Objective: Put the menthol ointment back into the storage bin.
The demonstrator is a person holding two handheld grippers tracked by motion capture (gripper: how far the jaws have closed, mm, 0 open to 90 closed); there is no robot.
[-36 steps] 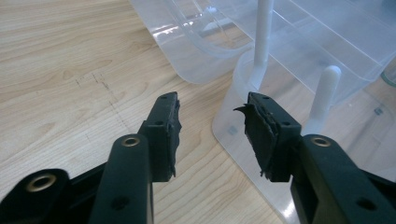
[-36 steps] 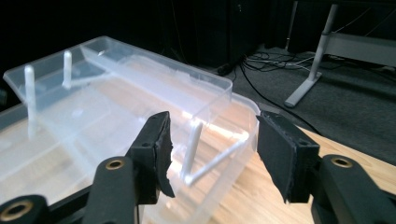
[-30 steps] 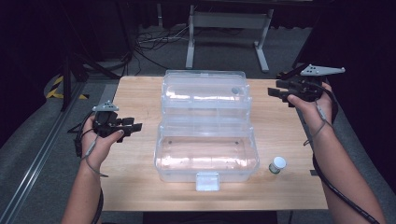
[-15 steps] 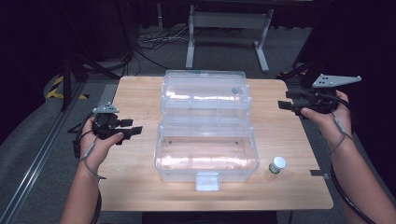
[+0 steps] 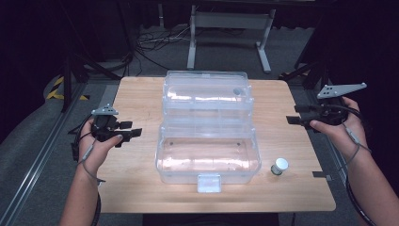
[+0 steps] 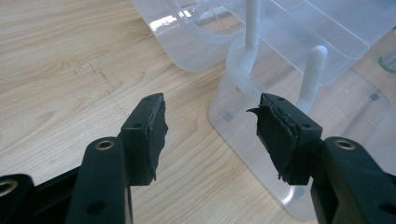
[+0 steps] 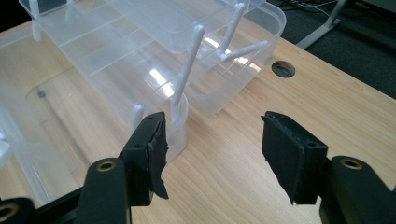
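Observation:
A clear plastic organizer box [image 5: 209,150] stands open in the middle of the wooden table, its lid and upper tray [image 5: 205,93] folded out toward the far side. Left of the box, a hand holds my left gripper [image 5: 134,133] open just above the table, jaws pointing at the box's left end [image 6: 243,116]. My right gripper [image 5: 292,119] hovers open past the box's right side, near the table's right edge, and faces the tray's white hinge arms [image 7: 187,70]. Nothing sits between either pair of jaws. A small round capped container [image 5: 280,166] stands right of the box front.
The table [image 5: 136,99] has a round cable hole [image 7: 283,69] near its far right corner. A white latch [image 5: 209,182] hangs at the box's front. Metal stand legs [image 5: 226,42] and cables lie on the floor beyond the table. A rail [image 5: 28,183] runs along the left.
My right gripper has swung from above the table's far right corner outward and down toward the right edge. The left gripper has held nearly still.

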